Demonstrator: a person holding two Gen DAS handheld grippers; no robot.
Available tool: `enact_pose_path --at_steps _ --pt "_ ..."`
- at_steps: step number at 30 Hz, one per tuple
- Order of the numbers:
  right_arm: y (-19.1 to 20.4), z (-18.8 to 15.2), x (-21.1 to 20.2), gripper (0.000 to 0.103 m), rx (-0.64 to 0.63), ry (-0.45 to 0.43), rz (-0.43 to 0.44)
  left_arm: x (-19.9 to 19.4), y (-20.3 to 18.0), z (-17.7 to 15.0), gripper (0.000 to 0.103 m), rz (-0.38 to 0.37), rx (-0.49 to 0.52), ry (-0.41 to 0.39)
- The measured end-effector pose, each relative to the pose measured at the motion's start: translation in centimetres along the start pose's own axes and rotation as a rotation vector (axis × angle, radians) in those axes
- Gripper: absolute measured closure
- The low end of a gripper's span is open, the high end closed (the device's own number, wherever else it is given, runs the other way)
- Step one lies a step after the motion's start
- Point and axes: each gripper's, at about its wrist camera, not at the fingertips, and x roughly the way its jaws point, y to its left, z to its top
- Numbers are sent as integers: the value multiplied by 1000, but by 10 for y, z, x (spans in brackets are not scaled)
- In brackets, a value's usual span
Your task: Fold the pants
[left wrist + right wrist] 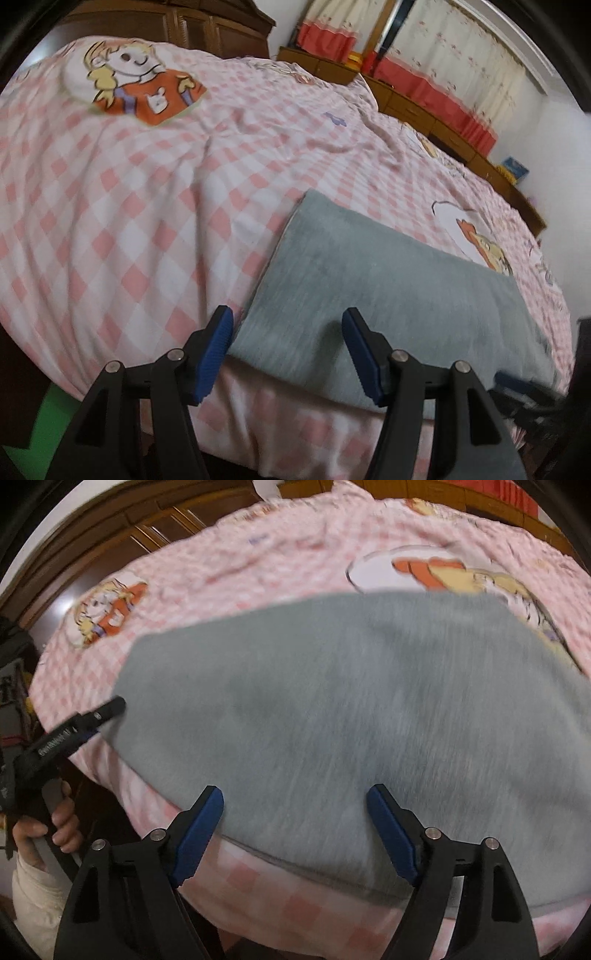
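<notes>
– Both our left tongs (288, 325) and right tongs (295, 801) stand apart, holding nothing, over the near edge of the pants (332, 709) on the bed (129, 206).

– Then we should grip both near corners evenly before we fold.

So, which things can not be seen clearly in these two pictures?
- Grey pants, right wrist view: motion blur hides seams and fold layers; the right end is cut off by the frame.
- Pants' near edge, left wrist view: partly behind the left gripper.
- Right gripper, left wrist view: blurred at the edge.
</notes>
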Motion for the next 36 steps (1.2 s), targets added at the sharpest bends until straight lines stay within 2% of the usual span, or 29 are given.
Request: enact_pose_path --at_steps 3,6,10,11,13,18,23,27,29,31,32,34,36 --pt "6 0 5 18 -28 8 -36 4 1 -1 41 -32 -25 2" --pt "10 1 9 14 -45 11 -49 -1 -3 -1 60 -123 -18 2" --pt "12 1 12 8 -58 8 -49 -9 -13 -2 62 -189 24 -25" --pt "12 0 13 8 -63 8 -51 -7 -14 -2 62 -183 24 -24" --pt "14 0 14 7 -70 5 -53 0 -13 -5 62 -119 18 -20" --pt "13 -2 14 5 -78 -4 -44 6 -4 -9 61 -60 -9 -41" --pt "13 -2 15 3 -83 -9 -36 15 -1 -7 59 -54 -57 -46" --pt "11 -2 13 3 -72 -15 -19 18 -4 -5 57 -49 -57 -59" --pt "9 -2 12 3 -58 -19 -4 17 -7 -4 64 -52 -36 -59" --pt "6 -2 10 4 -39 -25 15 14 -9 -4 82 -76 -31 -49" --pt "5 -1 9 4 -32 -28 21 13 -10 -3 86 -88 -28 -43" --pt "2 0 5 10 -15 -33 25 9 -13 -3 91 -94 -12 -44" --pt "-1 2 -1 17 7 -36 31 1 -17 -1 92 -100 7 -63"
